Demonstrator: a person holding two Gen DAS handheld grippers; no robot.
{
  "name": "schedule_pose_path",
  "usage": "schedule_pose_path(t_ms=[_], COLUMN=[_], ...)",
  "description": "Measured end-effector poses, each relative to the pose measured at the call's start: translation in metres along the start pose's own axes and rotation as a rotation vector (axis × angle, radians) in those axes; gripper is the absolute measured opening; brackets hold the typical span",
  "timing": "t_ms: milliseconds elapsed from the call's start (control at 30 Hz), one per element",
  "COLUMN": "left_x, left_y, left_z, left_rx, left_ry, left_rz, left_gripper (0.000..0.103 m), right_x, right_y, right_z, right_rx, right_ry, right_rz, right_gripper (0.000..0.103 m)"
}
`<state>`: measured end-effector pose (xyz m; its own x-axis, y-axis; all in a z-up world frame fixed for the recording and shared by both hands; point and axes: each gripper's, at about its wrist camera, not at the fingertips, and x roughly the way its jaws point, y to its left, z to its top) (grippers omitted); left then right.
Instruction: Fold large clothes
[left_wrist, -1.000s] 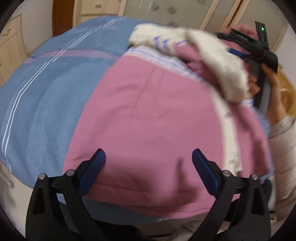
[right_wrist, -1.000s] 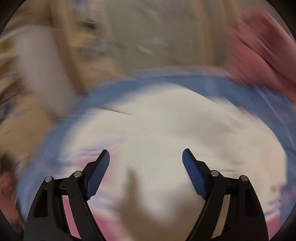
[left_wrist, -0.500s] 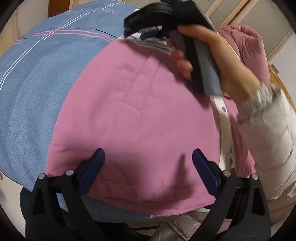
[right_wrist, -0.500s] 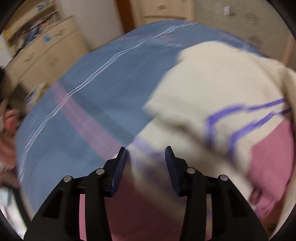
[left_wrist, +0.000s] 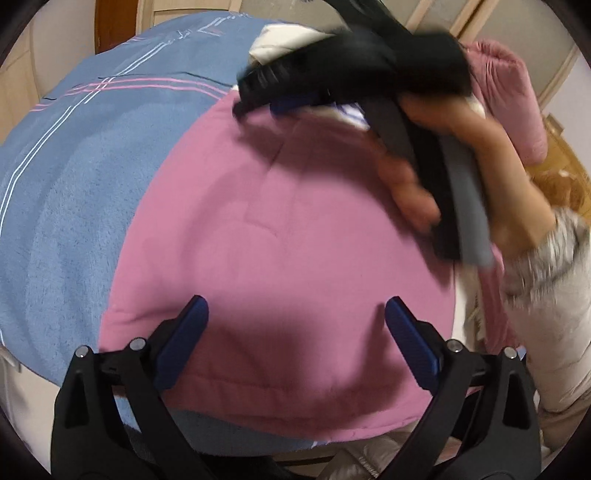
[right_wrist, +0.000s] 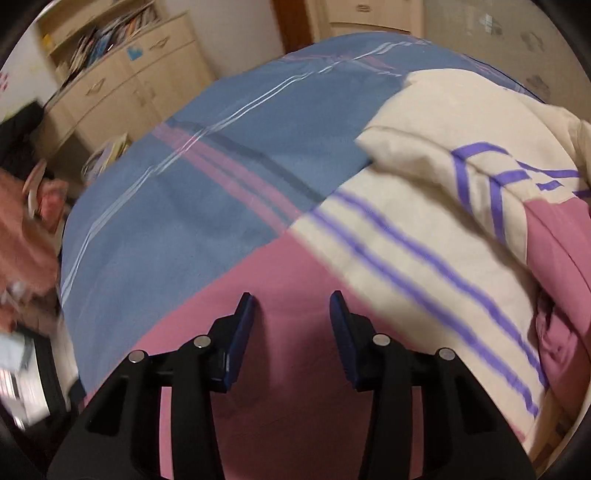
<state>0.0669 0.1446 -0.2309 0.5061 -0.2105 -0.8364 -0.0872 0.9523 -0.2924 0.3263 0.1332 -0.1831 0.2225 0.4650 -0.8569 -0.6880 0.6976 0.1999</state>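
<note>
A large pink garment lies spread on a blue blanket. Its upper part is a cream band with purple stripes, and a cream piece is folded over on top of it. My left gripper hovers open over the pink cloth near its lower hem, with nothing between the fingers. My right gripper stands partly open just above the pink cloth, beside the striped band, gripping nothing. In the left wrist view a hand holds the right gripper at the garment's far end.
The blue blanket with pink and white lines covers the bed. A pink quilted bundle lies at the far right. Wooden cabinets and shelves stand beyond the bed. A light padded sleeve reaches in from the right.
The right gripper swung in from the right over the garment's far end, dropped toward the cloth and narrowed its jaws. The cream part now lies folded over. The left gripper barely moved.
</note>
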Motion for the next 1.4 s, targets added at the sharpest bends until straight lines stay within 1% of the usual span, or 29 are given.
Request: schedule_pose_path(t_ms=[33,133,200,233,267,300,333,367,400,433,500,533,567,633,667,700,767,833,933,1000,1100,1133,1167,1200,1233,1267,1300,1367,1400], left_x=[0.002,-0.002,-0.010,-0.016,-0.020,-0.026,-0.032,-0.035,-0.034,-0.031,-0.024,-0.021,-0.015,0.001,0.012,0.021,0.047,0.063,0.080,0.087,0.096,0.097,0.097,0.097,0.098,0.108,0.108,0.104,0.103], left_y=[-0.001,-0.006,-0.014,-0.016,-0.020,-0.028,-0.033,-0.042,-0.057,-0.071,-0.101,-0.122,-0.146,-0.186,-0.205,-0.215,-0.244,-0.262,-0.275,-0.275,-0.273,-0.272,-0.272,-0.272,-0.272,-0.278,-0.279,-0.280,-0.280], left_z=[-0.001,-0.001,-0.002,-0.002,-0.001,-0.001,-0.002,0.000,0.003,0.006,0.010,0.011,0.010,0.011,0.010,0.009,0.005,-0.003,-0.018,-0.020,-0.016,-0.015,-0.015,-0.014,-0.015,-0.007,-0.008,-0.014,-0.015], left_rx=[0.006,0.012,0.009,0.011,0.020,0.040,0.061,0.085,0.114,0.140,0.201,0.242,0.287,0.346,0.369,0.382,0.411,0.438,0.434,0.434,0.449,0.449,0.447,0.445,0.445,0.448,0.453,0.465,0.472], left_ry=[0.012,0.013,-0.007,-0.020,-0.034,-0.053,-0.068,-0.080,-0.086,-0.081,-0.070,-0.071,-0.073,-0.059,-0.032,-0.005,0.064,0.091,0.127,0.138,0.171,0.174,0.176,0.178,0.178,0.179,0.177,0.172,0.170], left_rz=[0.011,0.036,0.019,-0.001,-0.015,-0.024,-0.030,-0.042,-0.065,-0.085,-0.130,-0.161,-0.192,-0.243,-0.278,-0.302,-0.344,-0.348,-0.326,-0.310,-0.308,-0.310,-0.310,-0.309,-0.307,-0.304,-0.300,-0.293,-0.289], left_gripper=[0.098,0.098,0.098,0.098,0.098,0.098,0.098,0.098,0.098,0.098,0.098,0.098,0.098,0.098,0.098,0.098,0.098,0.098,0.098,0.098,0.099,0.099,0.099,0.099,0.099,0.099,0.099,0.099,0.099], right_x=[0.002,-0.004,-0.032,-0.055,-0.066,-0.095,-0.111,-0.136,-0.162,-0.174,-0.209,-0.229,-0.242,-0.264,-0.272,-0.279,-0.281,-0.278,-0.270,-0.265,-0.245,-0.238,-0.230,-0.217,-0.211,-0.207,-0.206,-0.216,-0.225], right_y=[-0.007,-0.019,-0.021,-0.022,-0.021,-0.027,-0.029,-0.039,-0.052,-0.063,-0.093,-0.119,-0.139,-0.181,-0.200,-0.217,-0.234,-0.249,-0.266,-0.270,-0.274,-0.279,-0.284,-0.295,-0.303,-0.314,-0.330,-0.345,-0.345], right_z=[0.007,0.012,-0.003,-0.019,-0.026,-0.045,-0.056,-0.076,-0.100,-0.110,-0.148,-0.177,-0.195,-0.236,-0.255,-0.272,-0.290,-0.302,-0.300,-0.298,-0.271,-0.266,-0.259,-0.251,-0.248,-0.246,-0.243,-0.242,-0.242], right_rx=[0.031,0.107,0.114,0.100,0.092,0.084,0.084,0.087,0.102,0.117,0.181,0.238,0.283,0.416,0.487,0.543,0.596,0.620,0.598,0.590,0.560,0.556,0.556,0.563,0.570,0.586,0.619,0.677,0.696], right_ry=[-0.012,-0.031,-0.074,-0.115,-0.139,-0.185,-0.217,-0.261,-0.300,-0.320,-0.351,-0.360,-0.361,-0.360,-0.358,-0.359,-0.360,-0.338,-0.305,-0.307,-0.291,-0.272,-0.248,-0.207,-0.191,-0.182,-0.181,-0.211,-0.228], right_rz=[-0.020,0.026,0.070,0.109,0.119,0.114,0.101,0.077,0.044,0.015,-0.079,-0.135,-0.160,-0.189,-0.209,-0.226,-0.226,-0.199,-0.209,-0.169,-0.088,-0.092,-0.120,-0.192,-0.235,-0.284,-0.340,-0.370,-0.379], right_gripper=[0.045,0.045,0.045,0.045,0.049,0.052,0.058,0.064,0.067,0.071,0.072,0.072,0.072,0.072,0.071,0.071,0.070,0.070,0.070,0.070,0.066,0.066,0.066,0.064,0.061,0.057,0.056,0.055,0.055])
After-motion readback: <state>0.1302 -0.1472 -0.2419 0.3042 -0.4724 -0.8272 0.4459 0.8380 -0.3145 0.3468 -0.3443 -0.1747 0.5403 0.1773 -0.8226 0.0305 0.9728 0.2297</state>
